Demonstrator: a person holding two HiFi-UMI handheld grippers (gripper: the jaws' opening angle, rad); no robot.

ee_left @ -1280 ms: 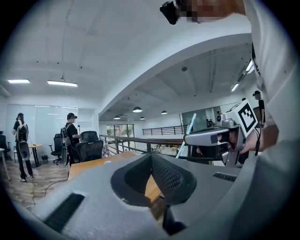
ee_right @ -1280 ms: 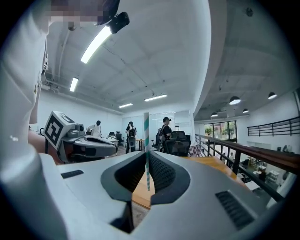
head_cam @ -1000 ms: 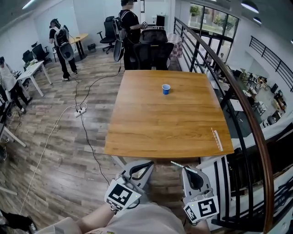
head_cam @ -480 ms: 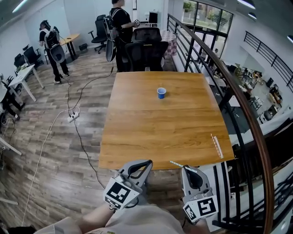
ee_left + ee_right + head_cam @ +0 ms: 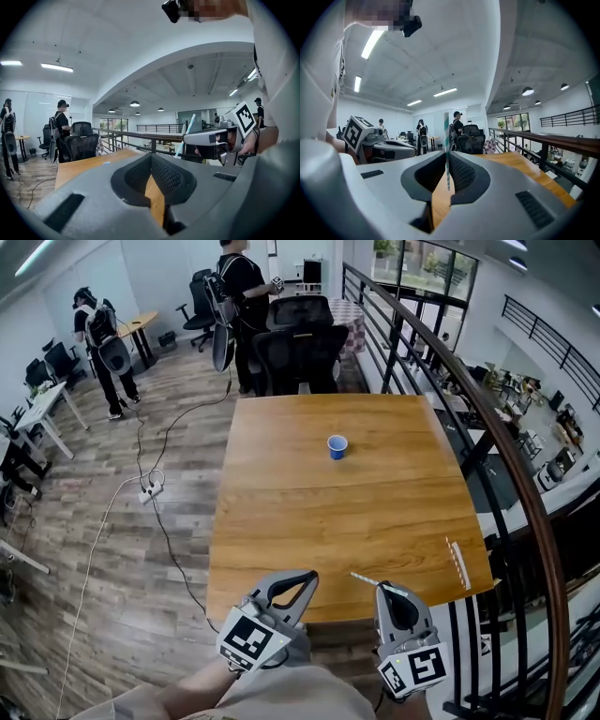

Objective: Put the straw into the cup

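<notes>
A small blue cup (image 5: pixel 337 446) stands upright on the far half of the wooden table (image 5: pixel 281 521); it is a tiny blue spot (image 5: pixel 107 163) in the left gripper view. My right gripper (image 5: pixel 382 588) hovers at the table's near edge, shut on a striped white-and-teal straw (image 5: pixel 367 578) that sticks out to the left. In the right gripper view the straw (image 5: pixel 446 150) rises upright between the jaws of the right gripper (image 5: pixel 446 157). My left gripper (image 5: pixel 307 577) is beside it at the near edge, shut and holding nothing. The left gripper view shows the right gripper (image 5: pixel 211 138) with the straw (image 5: pixel 185 135).
Spare straws (image 5: pixel 458 563) lie near the table's right edge. Black office chairs (image 5: pixel 300 343) stand at the far side. A dark railing (image 5: pixel 450 381) runs along the right. A cable (image 5: pixel 159 493) crosses the floor on the left. People stand by desks beyond.
The view has moved closer to the table, so its near edge now lies under both gripper tips. Both grippers keep the same pose, and the straw stays in the right one.
</notes>
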